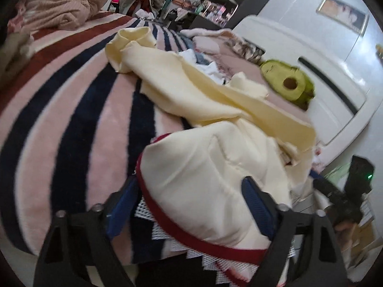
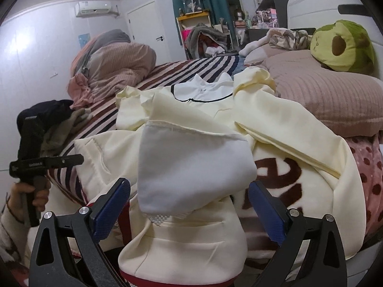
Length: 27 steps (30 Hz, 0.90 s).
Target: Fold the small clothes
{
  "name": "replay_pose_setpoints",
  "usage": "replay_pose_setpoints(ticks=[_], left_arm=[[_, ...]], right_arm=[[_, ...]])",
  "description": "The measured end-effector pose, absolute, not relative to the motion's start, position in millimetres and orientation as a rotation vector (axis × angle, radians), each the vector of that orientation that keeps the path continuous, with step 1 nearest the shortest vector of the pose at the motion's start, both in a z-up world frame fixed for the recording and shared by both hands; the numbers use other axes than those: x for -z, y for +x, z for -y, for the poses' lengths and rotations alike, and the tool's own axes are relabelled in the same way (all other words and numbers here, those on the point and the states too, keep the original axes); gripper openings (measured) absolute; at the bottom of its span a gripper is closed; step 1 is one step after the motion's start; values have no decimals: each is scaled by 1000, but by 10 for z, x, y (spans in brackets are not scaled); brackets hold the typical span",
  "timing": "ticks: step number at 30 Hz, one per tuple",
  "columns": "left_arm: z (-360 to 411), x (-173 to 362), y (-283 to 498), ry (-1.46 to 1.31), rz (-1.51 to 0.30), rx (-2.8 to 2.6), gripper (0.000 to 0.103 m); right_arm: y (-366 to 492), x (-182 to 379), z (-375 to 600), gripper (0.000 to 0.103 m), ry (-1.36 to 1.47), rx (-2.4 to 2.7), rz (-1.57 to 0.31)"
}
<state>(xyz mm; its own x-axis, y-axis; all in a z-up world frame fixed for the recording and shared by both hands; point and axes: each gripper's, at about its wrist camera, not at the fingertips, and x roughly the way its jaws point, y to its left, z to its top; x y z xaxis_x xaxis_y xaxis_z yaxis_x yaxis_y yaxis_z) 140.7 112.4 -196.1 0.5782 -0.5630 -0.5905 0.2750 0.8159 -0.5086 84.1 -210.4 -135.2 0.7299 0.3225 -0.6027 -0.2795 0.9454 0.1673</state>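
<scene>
- The cream garment [image 2: 191, 110] is seen spread over the striped bed [image 2: 167, 71], just in front of the pink pillow [image 2: 323, 95]; its white collar [image 2: 203, 91] lies at the far end, and its hem hangs over the bed edge nearest the cameras.
- The cloth is judged light, soft and limp: it will sag and crease when lifted, and a single layer may slip.
- The right gripper [image 2: 189, 203] is seen with its fingers spread wide, either side of a turned-back grey-white flap [image 2: 191, 162]; nothing is pinched.
- The left gripper [image 1: 189, 205] is likewise wide open, astride a red-trimmed bulge of the cream cloth; no hold is seen.
- A grasp is best taken at a seamed edge or the hem corners, where doubled cloth is less likely to slide.
- The avocado plush [image 2: 342, 45] rests on the pillow, well apart from the garment.
</scene>
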Motion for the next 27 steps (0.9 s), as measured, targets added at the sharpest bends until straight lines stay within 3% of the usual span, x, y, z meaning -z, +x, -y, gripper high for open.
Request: replay_pose_setpoints(ticks=[2, 3, 5, 13, 22, 24, 26, 27], left_arm=[[-1049, 1941, 1437, -404, -825, 527, 16], [-1024, 1947, 1440, -409, -837, 531, 8], [-1013, 1947, 1388, -416, -846, 518, 3], [-1478, 1739, 740, -435, -783, 357, 2], [-1804, 2024, 320, -432, -854, 170, 5], [-1793, 2010, 322, -377, -873, 123, 14], [-1821, 1908, 291, -351, -843, 126, 49], [-1818, 1808, 274, -338, -807, 133, 54]], right_arm=[[859, 1360, 2083, 98, 44, -316, -685], [871, 1367, 2068, 98, 30, -305, -690], [886, 1393, 2030, 98, 2, -289, -701], [894, 1440, 1924, 98, -59, -277, -720], [950, 1531, 1775, 98, -64, -305, -756], [961, 1553, 1747, 98, -70, -316, -768], [973, 1556, 1743, 98, -84, -307, -774], [976, 1557, 1747, 98, -91, -299, -773]])
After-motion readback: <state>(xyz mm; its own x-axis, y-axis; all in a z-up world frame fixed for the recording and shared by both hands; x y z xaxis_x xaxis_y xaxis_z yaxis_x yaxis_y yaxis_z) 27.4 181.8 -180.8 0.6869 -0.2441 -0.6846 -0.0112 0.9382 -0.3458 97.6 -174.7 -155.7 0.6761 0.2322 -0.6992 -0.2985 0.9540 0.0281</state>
